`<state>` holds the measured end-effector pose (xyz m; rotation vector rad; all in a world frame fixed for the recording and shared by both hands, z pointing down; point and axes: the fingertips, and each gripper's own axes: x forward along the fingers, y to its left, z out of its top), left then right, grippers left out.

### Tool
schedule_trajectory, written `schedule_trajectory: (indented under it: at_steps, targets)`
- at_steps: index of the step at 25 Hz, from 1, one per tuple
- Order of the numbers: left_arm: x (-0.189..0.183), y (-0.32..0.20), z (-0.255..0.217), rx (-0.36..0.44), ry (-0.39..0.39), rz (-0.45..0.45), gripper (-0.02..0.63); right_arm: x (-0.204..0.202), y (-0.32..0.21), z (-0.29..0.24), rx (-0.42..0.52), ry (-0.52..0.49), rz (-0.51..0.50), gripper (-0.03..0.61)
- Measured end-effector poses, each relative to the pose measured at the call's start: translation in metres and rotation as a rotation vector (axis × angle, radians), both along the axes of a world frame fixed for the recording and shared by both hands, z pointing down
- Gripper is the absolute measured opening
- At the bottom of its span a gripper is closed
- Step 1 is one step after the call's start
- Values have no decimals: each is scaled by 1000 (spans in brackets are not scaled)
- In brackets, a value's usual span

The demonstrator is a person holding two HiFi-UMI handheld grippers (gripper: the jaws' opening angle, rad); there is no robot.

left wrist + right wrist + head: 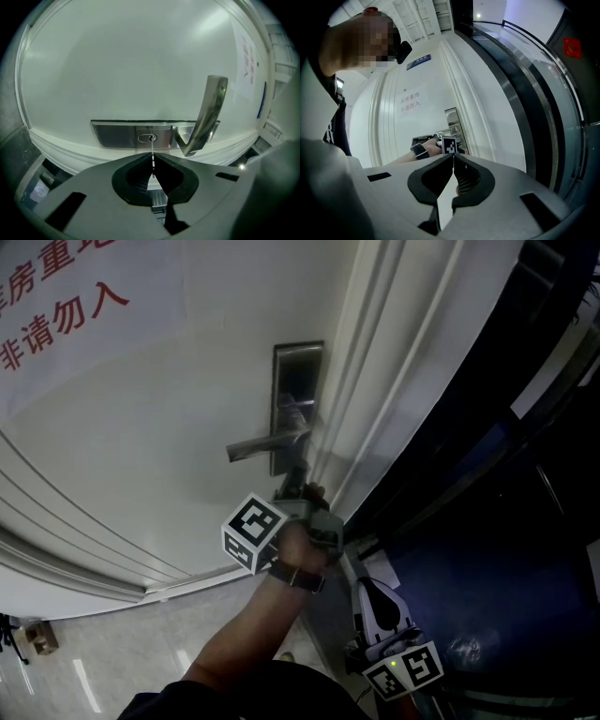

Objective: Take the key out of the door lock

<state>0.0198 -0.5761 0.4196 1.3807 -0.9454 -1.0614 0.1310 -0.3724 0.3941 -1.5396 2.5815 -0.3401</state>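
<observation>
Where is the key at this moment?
In the left gripper view, the key is pinched edge-on in the left gripper, its tip at the keyhole of the lock plate, just left of the door handle.

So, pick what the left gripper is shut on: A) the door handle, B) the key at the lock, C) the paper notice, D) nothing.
B: the left gripper pinches the thin key, which reaches the keyhole; the door handle stands clear beside it.

The door (187, 409) is smooth, faintly glossy white paint. Plate (122, 135) and handle (208, 112) are brushed metal; the key (152, 147) thin bright metal. My left claw (153, 156) is matt grey plastic.
</observation>
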Motion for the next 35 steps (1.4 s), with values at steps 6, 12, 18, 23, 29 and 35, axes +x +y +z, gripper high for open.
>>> schedule_trajectory:
  at_steps: [6,12,18,23,29,35]
  targets:
    - [5,22,-1,3,-42,26,5,-1,15,-6,18,-8,-19,17]
    - [11,54,-2,7,-46,55,5,-7,35,-13,38,-18,-52,17]
    - [19,95,-7,37,-33,97,6,-13,61,-21,50,-22,-91,16]
    - [20,128,-9,55,-27,124,6,-19,90,-26,40,10,-135,15]
    - [21,158,-7,51,-25,137,6,-26,119,-33,44,32,-185,15]
    - [17,173,-2,50,-37,130,6,-33,135,-36,60,58,-214,14]
